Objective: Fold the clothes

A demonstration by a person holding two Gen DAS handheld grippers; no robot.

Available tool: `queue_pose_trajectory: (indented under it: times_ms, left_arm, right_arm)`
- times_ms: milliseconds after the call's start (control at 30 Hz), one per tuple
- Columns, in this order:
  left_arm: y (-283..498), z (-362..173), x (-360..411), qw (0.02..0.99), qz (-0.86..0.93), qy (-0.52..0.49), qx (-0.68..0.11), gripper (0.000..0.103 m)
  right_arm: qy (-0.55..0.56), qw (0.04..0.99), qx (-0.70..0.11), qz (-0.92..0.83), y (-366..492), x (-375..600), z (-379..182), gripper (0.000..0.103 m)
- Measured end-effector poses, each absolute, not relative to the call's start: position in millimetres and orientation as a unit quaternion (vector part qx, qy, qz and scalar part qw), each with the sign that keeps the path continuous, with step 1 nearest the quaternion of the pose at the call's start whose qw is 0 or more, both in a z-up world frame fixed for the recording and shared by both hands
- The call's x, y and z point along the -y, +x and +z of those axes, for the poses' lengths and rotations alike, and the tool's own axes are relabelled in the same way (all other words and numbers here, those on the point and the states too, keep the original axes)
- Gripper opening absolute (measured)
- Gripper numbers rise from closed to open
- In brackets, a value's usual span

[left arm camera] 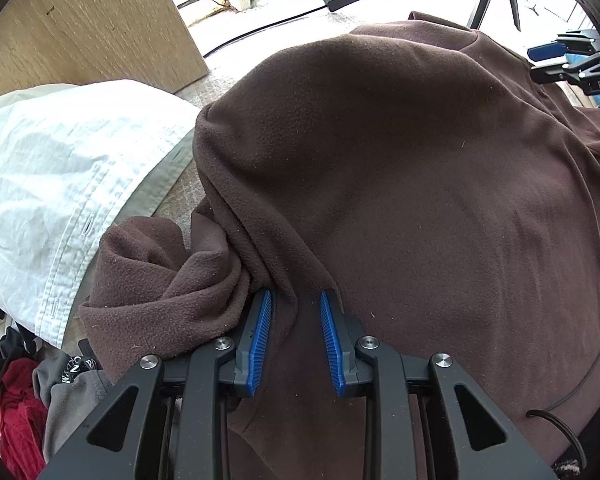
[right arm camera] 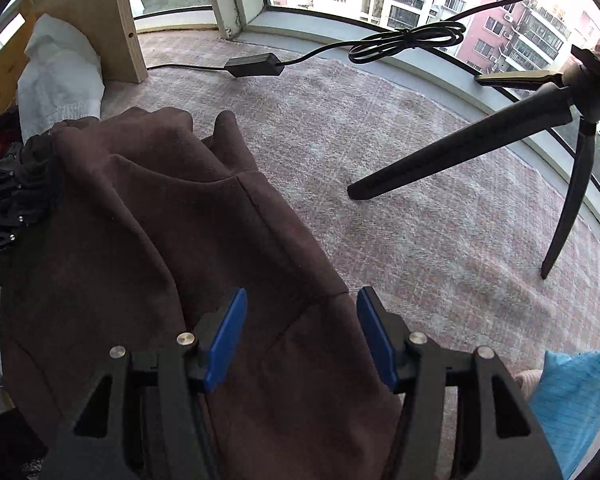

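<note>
Directly beneath the wide-open right gripper [right arm camera: 302, 336], brown fleece [right arm camera: 188, 232], long axis running away leftward toward the left gripper [left arm camera: 294, 336], narrowed over a fold.

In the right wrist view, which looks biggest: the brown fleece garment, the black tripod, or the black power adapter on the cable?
1. Brown fleece garment, though closest to the camera.
2. Black tripod.
3. Black power adapter, farthest away, so possibly understated.

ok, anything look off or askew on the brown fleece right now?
Yes. The brown fleece garment is bunched at its left edge, a crumpled flap spilling beside the left gripper, not flat. Beyond it, a loose black cable lies coiled on the carpet.
</note>
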State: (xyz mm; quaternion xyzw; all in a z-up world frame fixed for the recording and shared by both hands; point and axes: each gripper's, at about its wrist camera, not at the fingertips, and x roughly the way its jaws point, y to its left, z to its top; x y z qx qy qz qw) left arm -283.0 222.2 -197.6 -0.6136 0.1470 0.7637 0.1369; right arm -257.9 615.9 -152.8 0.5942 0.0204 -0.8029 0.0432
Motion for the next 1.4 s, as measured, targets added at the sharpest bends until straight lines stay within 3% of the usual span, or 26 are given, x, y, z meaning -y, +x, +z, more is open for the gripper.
queue_pose_trajectory:
  times_ms: [67,167,300,467,567,667,733,767,800,933,967,1000,1033,1067,1167,1267,1333,1367,1400]
  left_arm:
    - [-283,-197,-226,0.138,0.764,-0.614,-0.146,0.025]
    - [-282,-196,-232,0.139,0.764,-0.612,-0.149,0.025]
    - [-281,-194,-240,0.142,0.765,-0.611,-0.147,0.025]
    - [-282,-192,-251,0.144,0.764,-0.610,-0.149,0.025]
    - [-284,-190,-257,0.147,0.763,-0.611,-0.148,0.026]
    - [-284,-189,-264,0.149,0.762,-0.612,-0.151,0.026]
    - [-283,-188,-270,0.150,0.761,-0.612,-0.153,0.026]
    - [-284,-187,-272,0.150,0.761,-0.612,-0.153,0.026]
    - [-285,-187,-274,0.151,0.760,-0.613,-0.153,0.026]
    - [-287,-185,-283,0.152,0.760,-0.614,-0.150,0.026]
    - [-289,-183,-284,0.153,0.760,-0.615,-0.147,0.026]
    - [-288,-178,-283,0.155,0.760,-0.615,-0.140,0.026]
    - [-287,-173,-281,0.157,0.761,-0.615,-0.132,0.026]
    - [-286,-166,-278,0.158,0.764,-0.614,-0.122,0.026]
    - [-277,-131,-246,0.134,0.788,-0.595,-0.084,0.028]
    - [-262,-108,-219,0.121,0.794,-0.589,-0.085,0.045]
    - [-257,-101,-200,0.110,0.794,-0.590,-0.100,0.045]
    - [-272,-106,-161,0.103,0.793,-0.592,-0.102,0.045]
    - [-291,-106,-131,0.097,0.792,-0.594,-0.105,0.045]
  right_arm:
    - [0.601,0.048,-0.031,-0.797,-260,-612,-161,0.050]
    - [0.613,0.046,-0.042,-0.788,-265,-611,-170,0.015]
    - [0.610,0.038,-0.053,-0.790,-270,-618,-160,0.008]
    - [0.588,-0.032,-0.097,-0.802,-284,-631,-146,0.008]
    - [0.618,-0.044,-0.135,-0.774,-289,-628,-163,0.023]
    - [0.600,-0.035,-0.094,-0.794,-286,-632,-146,0.025]
    - [0.585,-0.011,-0.067,-0.808,-285,-629,-130,0.037]
    - [0.580,0.002,-0.067,-0.812,-287,-625,-125,0.056]
    - [0.576,0.011,-0.072,-0.814,-290,-621,-124,0.062]
    - [0.577,0.028,-0.094,-0.811,-307,-610,-140,0.061]
    - [0.582,0.025,-0.105,-0.806,-311,-608,-149,0.055]
    - [0.592,0.022,-0.119,-0.797,-315,-605,-159,0.030]
    - [0.599,0.008,-0.132,-0.790,-318,-604,-167,0.016]
    - [0.603,-0.021,-0.144,-0.785,-321,-606,-171,0.010]
    - [0.585,-0.046,-0.129,-0.799,-317,-607,-152,0.010]
    - [0.560,-0.047,-0.095,-0.822,-310,-604,-124,0.015]
    - [0.549,-0.003,-0.057,-0.834,-312,-589,-106,0.028]
    - [0.546,0.022,-0.046,-0.836,-317,-576,-103,0.039]
    - [0.542,0.047,-0.034,-0.838,-322,-563,-100,0.043]
